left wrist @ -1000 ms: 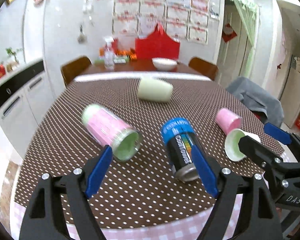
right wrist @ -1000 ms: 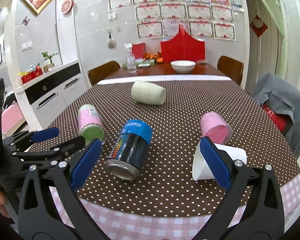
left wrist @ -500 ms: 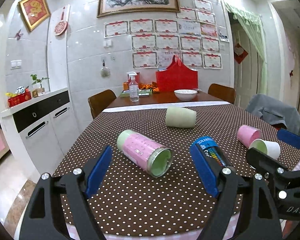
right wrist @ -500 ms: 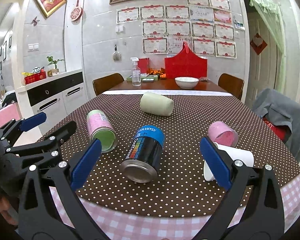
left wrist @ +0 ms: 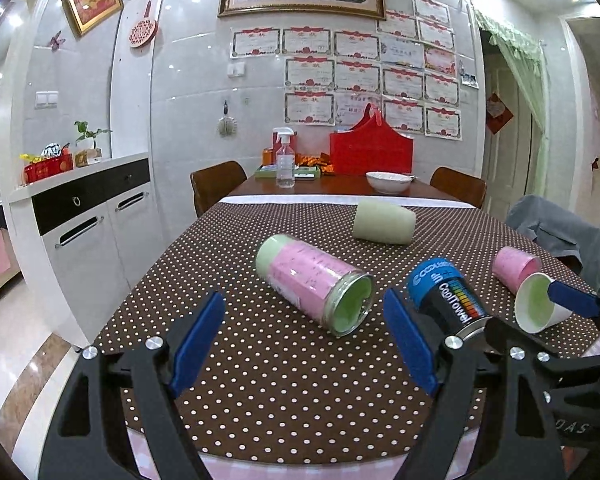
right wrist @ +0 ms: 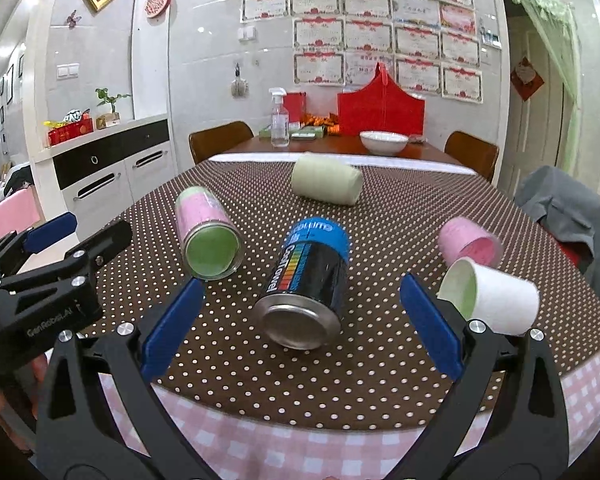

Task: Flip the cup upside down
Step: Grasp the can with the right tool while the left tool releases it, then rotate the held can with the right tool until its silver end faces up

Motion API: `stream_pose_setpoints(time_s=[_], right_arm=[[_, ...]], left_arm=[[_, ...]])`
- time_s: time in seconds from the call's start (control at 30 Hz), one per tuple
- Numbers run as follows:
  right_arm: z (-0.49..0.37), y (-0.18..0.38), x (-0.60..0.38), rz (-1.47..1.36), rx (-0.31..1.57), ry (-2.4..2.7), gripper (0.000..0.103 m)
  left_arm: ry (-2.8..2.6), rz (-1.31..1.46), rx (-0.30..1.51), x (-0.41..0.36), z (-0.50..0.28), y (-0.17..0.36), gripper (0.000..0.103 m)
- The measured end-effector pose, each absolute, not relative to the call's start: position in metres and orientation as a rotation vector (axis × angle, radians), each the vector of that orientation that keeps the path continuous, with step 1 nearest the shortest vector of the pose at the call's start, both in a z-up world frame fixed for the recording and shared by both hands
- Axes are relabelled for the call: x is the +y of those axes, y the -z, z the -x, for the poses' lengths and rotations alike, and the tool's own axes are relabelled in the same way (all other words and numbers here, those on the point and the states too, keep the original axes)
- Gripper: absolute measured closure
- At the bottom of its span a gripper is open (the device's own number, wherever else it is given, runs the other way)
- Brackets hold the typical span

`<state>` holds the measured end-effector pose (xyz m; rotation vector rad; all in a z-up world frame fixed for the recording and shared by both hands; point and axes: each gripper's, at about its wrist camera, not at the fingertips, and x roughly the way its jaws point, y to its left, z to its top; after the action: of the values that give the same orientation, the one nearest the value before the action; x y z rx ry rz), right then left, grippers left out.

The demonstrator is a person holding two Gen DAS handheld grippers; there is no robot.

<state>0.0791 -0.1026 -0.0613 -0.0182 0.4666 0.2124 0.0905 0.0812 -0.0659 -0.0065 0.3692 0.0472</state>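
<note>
Several containers lie on their sides on the dotted tablecloth [left wrist: 260,380]. A white paper cup [right wrist: 490,300] with a green inside lies at the front right, also in the left wrist view [left wrist: 536,308]. A pink cup [right wrist: 466,240] lies behind it. A pale green cup [right wrist: 326,184] lies farther back. A pink-and-green jar [right wrist: 208,236] and a blue-and-black can [right wrist: 310,280] lie in the middle. My left gripper [left wrist: 306,340] is open and empty above the near edge. My right gripper [right wrist: 300,328] is open and empty in front of the can.
A second table behind holds a white bowl [right wrist: 383,142], a spray bottle [right wrist: 279,118] and a red bag [right wrist: 380,106]. Brown chairs stand at the far side. A grey cloth [right wrist: 568,208] lies over a chair on the right. A white cabinet [left wrist: 88,220] stands left.
Both grippers have tilted up and pulled back a little from the table, so more of the wall shows. Nothing on the table has moved. Both stay open.
</note>
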Motion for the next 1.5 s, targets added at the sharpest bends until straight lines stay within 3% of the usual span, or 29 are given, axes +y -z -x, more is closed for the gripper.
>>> stream_pose_setpoints(time_s=[1.2,1.37,1.43,1.5], right_arm=[[-0.156,0.111,-0.102,-0.156,0.841,-0.176,0.007],[-0.159,0.111,-0.103,-0.133,0.851,-0.190,0.023],[-0.159,0.110,-0.105,-0.130,0.852,-0.196,0.038],[-0.158,0.110,-0.108,-0.131,0.857,-0.201,0.037]], left_arm=[[-0.045,0.073,0.529,0.103,-0.130,0.102,0.022],[-0.055,0.070,0.533,0.101,-0.131,0.102,0.022],[-0.052,0.072,0.534,0.101,-0.131,0.102,0.022],[-0.047,0.076,0.536,0.100,-0.131,0.102,0.022]])
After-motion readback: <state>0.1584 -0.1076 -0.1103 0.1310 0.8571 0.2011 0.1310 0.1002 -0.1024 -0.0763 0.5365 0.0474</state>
